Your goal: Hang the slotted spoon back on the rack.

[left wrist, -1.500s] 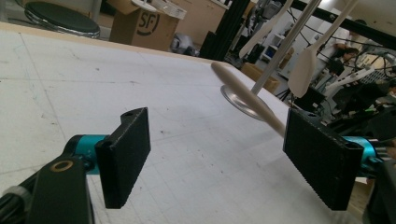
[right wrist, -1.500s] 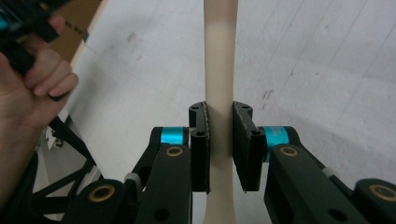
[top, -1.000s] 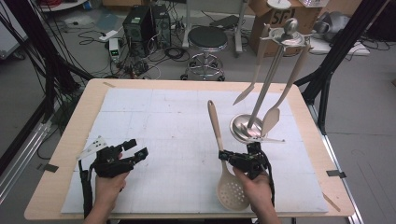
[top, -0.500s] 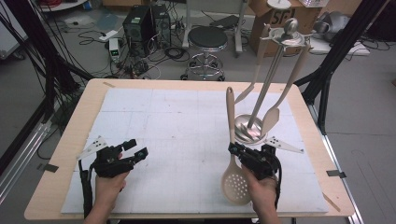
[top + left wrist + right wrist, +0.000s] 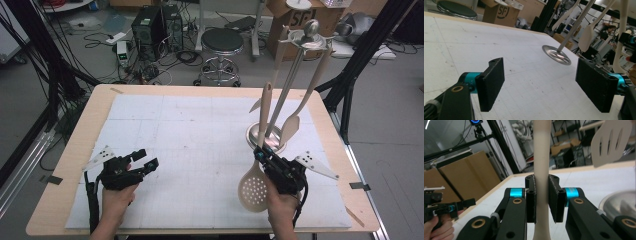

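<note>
My right gripper is shut on the handle of a beige slotted spoon. The round, holed head hangs toward me and the handle points up and away, beside the chrome utensil stand. In the right gripper view both pads press the spoon handle from either side. My left gripper rests low over the white mat at the near left, open with nothing between its pads.
The stand's round base sits on the white mat at the right. Beige spatulas hang from its top ring; a slotted one is close to the held handle. Stool, boxes and cables lie beyond the table.
My right hand has moved right and slightly up with the spoon, and the handle has swung from leaning left to standing against the stand. The left gripper has kept still.
</note>
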`<act>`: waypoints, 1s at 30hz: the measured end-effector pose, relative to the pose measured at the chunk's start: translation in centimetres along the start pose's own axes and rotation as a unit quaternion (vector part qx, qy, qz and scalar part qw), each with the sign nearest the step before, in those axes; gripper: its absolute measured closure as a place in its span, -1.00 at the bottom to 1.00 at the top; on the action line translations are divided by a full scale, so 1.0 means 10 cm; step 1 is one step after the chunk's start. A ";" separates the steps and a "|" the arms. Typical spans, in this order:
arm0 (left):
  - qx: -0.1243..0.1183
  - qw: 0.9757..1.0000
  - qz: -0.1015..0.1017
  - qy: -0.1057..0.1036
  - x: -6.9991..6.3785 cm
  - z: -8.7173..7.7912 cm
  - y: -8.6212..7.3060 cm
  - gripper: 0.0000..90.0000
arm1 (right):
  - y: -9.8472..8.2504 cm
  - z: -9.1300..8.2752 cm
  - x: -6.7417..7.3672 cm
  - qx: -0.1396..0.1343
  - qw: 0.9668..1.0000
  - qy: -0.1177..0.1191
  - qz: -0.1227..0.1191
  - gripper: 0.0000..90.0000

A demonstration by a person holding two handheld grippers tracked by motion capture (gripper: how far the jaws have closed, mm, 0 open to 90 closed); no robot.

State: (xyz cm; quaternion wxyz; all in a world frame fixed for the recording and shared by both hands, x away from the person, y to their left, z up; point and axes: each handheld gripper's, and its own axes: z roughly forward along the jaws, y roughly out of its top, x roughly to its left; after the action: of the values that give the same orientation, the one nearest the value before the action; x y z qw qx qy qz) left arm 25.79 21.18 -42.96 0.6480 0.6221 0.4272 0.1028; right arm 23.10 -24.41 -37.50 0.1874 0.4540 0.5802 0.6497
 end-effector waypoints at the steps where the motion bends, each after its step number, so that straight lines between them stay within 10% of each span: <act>1: -0.001 1.000 0.000 0.001 0.00 0.00 0.00 -0.47 | 0.00 -0.01 0.01 -0.009 1.000 -0.002 -0.004 0.76; 30: -0.002 1.000 0.000 0.000 0.01 -0.01 0.01 -0.47 | 0.39 -0.03 0.04 -0.116 0.992 -0.046 -0.035 0.75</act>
State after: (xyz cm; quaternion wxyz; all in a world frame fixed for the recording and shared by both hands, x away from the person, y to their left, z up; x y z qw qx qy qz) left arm 25.79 21.33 -42.93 0.6493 0.6207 0.4270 0.1042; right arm 23.78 -25.27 -33.67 0.2882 0.4377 0.5072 0.6842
